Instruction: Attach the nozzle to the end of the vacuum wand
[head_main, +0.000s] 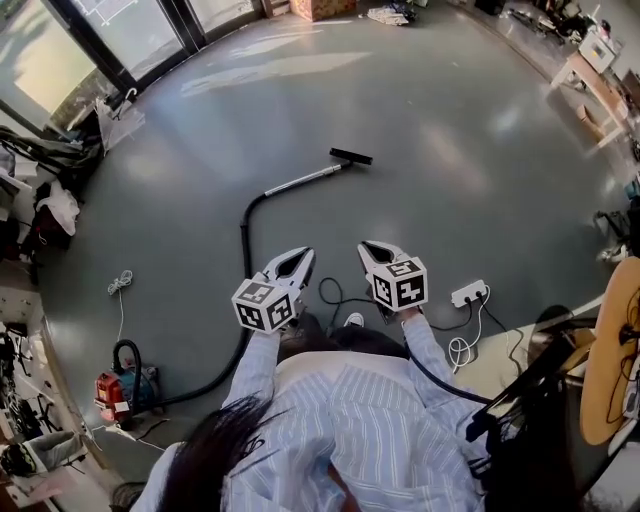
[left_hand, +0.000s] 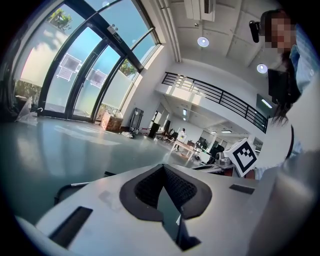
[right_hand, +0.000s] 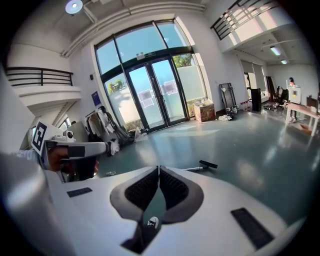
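Grey floor (head_main: 450, 150): carrying everything. Red vacuum (head_main: 120, 388): sitting toward its near-left corner. Black hose (head_main: 243, 240): curving out to the wand (head_main: 305, 179), which is lying mid-floor. Left gripper (head_main: 303, 254) and right gripper (head_main: 367, 246): I am holding both above the floor, jaws pinched together, empty. Nozzle (head_main: 351, 156): touching the wand's far tip.

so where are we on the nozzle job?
Done, by the look of it: nozzle sits at the wand tip on the floor; whether it's locked I can't tell. In hand: nothing; left gripper and right gripper are shut, empty, well short of it. Left: maybe a seating check.
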